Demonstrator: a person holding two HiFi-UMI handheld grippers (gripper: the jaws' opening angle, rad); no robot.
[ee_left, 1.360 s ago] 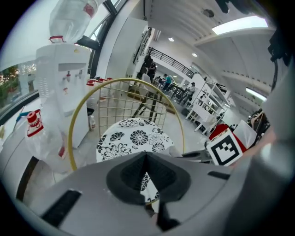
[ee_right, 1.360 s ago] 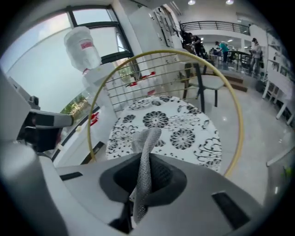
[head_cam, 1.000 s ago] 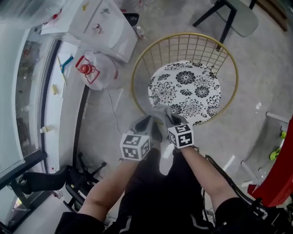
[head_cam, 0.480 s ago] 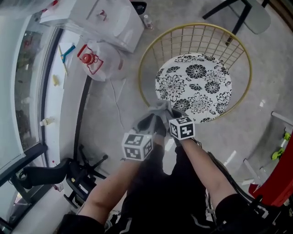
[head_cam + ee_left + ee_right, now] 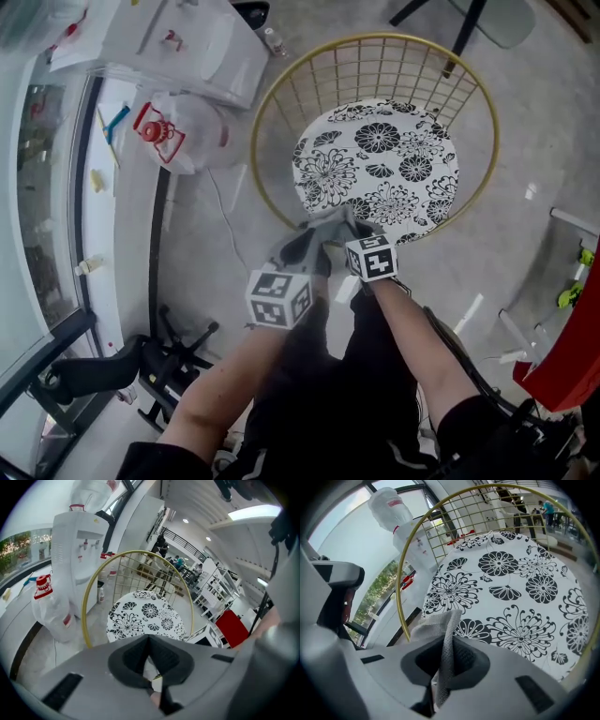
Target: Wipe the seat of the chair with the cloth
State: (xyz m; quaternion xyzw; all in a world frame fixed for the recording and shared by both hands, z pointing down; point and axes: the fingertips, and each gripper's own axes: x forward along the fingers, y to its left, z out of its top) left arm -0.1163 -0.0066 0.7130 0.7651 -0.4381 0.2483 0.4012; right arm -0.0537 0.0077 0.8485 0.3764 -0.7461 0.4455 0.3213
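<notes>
Cloth (image 5: 323, 230) is hanging bunched between the two tongs, which are sitting close together just at the near arc of the chair's gold wire rim (image 5: 272, 112). The right tongs (image 5: 349, 236) are pinching a grey fold of it: in the right gripper view the fabric is standing up through the closed jaws, with its loose end flopping forward toward the rim. The left tongs (image 5: 298, 255) are also showing their jaws together in the left gripper view, with a pale scrap low between them that is probably the cloth's other end, though that view is showing little of it.

The patterned seat (image 5: 375, 169) is lying ahead of both tongs and slightly to the right, inside the rim, and nothing is resting on it. The cloth's long axis is running across, from one pair of tongs to the other, roughly along the rim's near edge rather than pointing into the seat. It is hovering near the seat's front edge and does not appear to be touching the seat yet. The right tongs are sitting nearer the seat, so the next move is likely calling for carrying the cloth forward and down over the rim onto the floral surface, keeping the fabric from snagging on the wire.
</notes>
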